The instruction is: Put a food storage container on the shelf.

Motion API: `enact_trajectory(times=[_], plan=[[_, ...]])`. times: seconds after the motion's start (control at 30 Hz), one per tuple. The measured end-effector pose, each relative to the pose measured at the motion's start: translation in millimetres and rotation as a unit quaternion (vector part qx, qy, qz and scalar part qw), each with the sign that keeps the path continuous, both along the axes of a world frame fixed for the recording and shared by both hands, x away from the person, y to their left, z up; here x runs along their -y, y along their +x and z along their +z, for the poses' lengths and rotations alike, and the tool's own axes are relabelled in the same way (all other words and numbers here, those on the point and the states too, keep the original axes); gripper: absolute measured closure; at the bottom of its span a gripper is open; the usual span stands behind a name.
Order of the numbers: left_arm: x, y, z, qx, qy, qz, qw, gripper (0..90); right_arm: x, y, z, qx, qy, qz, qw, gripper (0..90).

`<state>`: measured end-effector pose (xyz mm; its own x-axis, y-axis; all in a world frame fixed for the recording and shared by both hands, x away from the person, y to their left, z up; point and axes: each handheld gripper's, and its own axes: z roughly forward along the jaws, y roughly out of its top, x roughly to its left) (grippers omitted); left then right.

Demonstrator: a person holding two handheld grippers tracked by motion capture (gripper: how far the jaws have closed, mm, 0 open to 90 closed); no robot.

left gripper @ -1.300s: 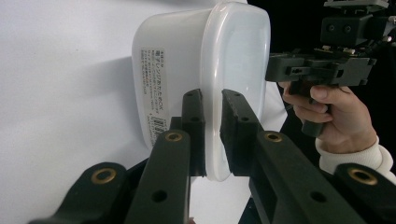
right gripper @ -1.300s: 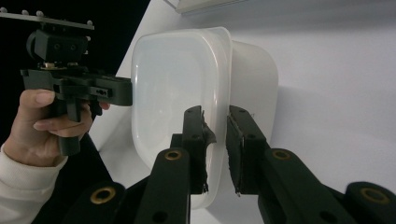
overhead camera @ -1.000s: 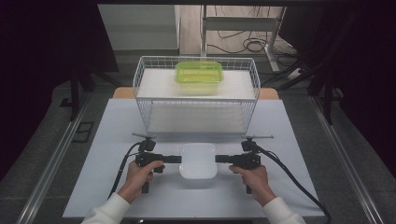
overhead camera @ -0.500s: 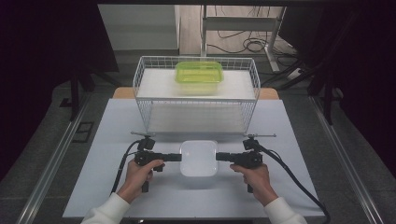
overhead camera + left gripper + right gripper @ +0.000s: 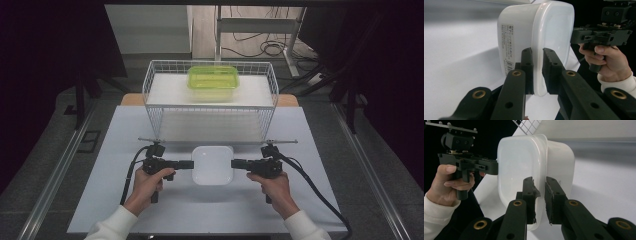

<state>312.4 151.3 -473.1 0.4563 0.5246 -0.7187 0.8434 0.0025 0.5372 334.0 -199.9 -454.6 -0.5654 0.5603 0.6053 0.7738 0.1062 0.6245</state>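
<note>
A white lidded container (image 5: 212, 165) is held between my two grippers over the white table top (image 5: 300, 130), in front of the wire basket. My left gripper (image 5: 190, 164) comes in from the left and is shut on the container's left rim. In the left gripper view its jaws pinch the rim of the container (image 5: 524, 32), with the right gripper (image 5: 573, 37) at the far side. My right gripper (image 5: 235, 163) is shut on the right rim. In the right gripper view its jaws clamp the edge of the container (image 5: 519, 162), and the left gripper (image 5: 495, 167) shows beyond it.
A white wire basket (image 5: 210, 107) stands at the back of the table, and a clear box with a green lid (image 5: 213, 80) rests on the white board inside it. Black cables (image 5: 320, 190) trail from both grippers toward the table's front edge.
Both grippers and the white container between them sit slightly higher in the high view, nearer the basket. The grips look unchanged.
</note>
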Motion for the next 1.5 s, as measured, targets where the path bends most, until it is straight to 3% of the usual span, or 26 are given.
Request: enact_trajectory(times=[0.23, 1.07, 1.5], plan=[[-0.1, 0.5, 7.7, 0.010, -0.001, 0.001, 0.9999, 79.6, 0.1, -0.4, 7.1, 0.013, 0.000, 0.002, 0.9999, 78.6], [0.9, 13.5, 56.7, 0.056, -0.002, 0.006, 0.9984, 79.4, 0.9, 10.2, 58.1, 0.067, 0.000, 0.005, 0.9978, 78.3], [-0.8, 18.6, 72.8, 0.067, -0.002, 0.009, 0.9977, 79.4, -0.8, 15.8, 73.9, 0.078, 0.003, 0.005, 0.9969, 78.4]])
